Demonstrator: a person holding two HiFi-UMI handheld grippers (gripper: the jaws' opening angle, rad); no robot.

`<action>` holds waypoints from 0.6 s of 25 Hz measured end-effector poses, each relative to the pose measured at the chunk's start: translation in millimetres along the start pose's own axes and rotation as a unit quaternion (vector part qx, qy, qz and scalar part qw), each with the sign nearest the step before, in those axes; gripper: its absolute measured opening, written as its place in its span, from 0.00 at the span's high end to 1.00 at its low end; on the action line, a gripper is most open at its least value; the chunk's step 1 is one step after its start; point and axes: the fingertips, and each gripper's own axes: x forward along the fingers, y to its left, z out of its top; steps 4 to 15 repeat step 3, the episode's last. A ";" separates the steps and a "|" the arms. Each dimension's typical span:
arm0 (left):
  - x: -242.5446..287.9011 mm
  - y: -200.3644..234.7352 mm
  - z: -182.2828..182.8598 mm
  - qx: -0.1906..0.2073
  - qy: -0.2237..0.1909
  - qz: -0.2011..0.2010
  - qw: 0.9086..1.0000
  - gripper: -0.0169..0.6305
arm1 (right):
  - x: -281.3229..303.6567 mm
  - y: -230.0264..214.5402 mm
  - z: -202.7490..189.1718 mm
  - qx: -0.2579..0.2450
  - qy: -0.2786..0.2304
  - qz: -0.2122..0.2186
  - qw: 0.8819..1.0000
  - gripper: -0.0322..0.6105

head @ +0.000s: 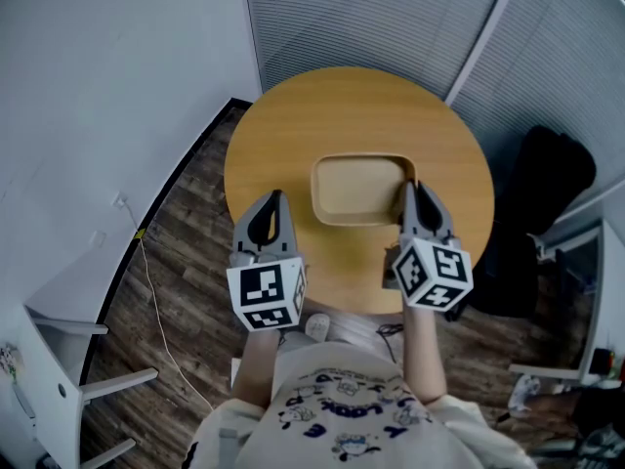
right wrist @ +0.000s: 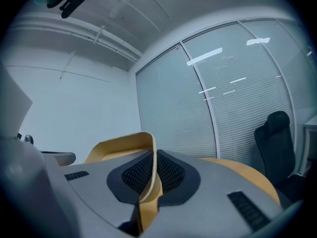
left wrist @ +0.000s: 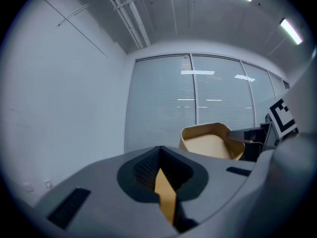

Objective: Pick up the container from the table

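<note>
A tan shallow container [head: 356, 189] lies at the middle of the round wooden table [head: 342, 106]. My right gripper [head: 411, 191] is shut on its right rim. In the right gripper view the thin curved rim [right wrist: 148, 148] is pinched between the two black pads of the right gripper [right wrist: 154, 158]. My left gripper [head: 273, 201] is apart from the container, over the table to its front left, and shut on nothing. In the left gripper view only a tan sliver shows in the slit of the left gripper [left wrist: 159, 155]. The container [left wrist: 208, 143] appears to its right. Whether the container is off the table I cannot tell.
A black office chair [head: 547, 193] stands right of the table, near the wall of blinds [head: 391, 18]. White furniture [head: 59, 360] and a thin cable [head: 146, 262] are on the wood floor at the left. The person stands at the table's near edge.
</note>
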 end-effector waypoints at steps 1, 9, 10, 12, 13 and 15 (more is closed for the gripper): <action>-0.2 0.3 0.0 0.000 0.000 0.000 1.000 0.97 | 0.2 0.8 0.4 0.000 0.000 0.000 1.000 0.92; -0.5 1.2 -0.1 0.001 0.000 0.000 1.000 0.97 | 0.8 2.6 0.9 0.000 -0.001 0.001 1.000 0.92; -0.5 1.2 -0.1 0.001 0.000 0.000 1.000 0.97 | 0.8 2.6 0.9 0.000 -0.001 0.001 1.000 0.92; -0.5 1.2 -0.1 0.001 0.000 0.000 1.000 0.97 | 0.8 2.6 0.9 0.000 -0.001 0.001 1.000 0.92; -0.5 1.2 -0.1 0.001 0.000 0.000 1.000 0.97 | 0.8 2.6 0.9 0.000 -0.001 0.001 1.000 0.92; -0.5 1.2 -0.1 0.001 0.000 0.000 1.000 0.97 | 0.8 2.6 0.9 0.000 -0.001 0.001 1.000 0.92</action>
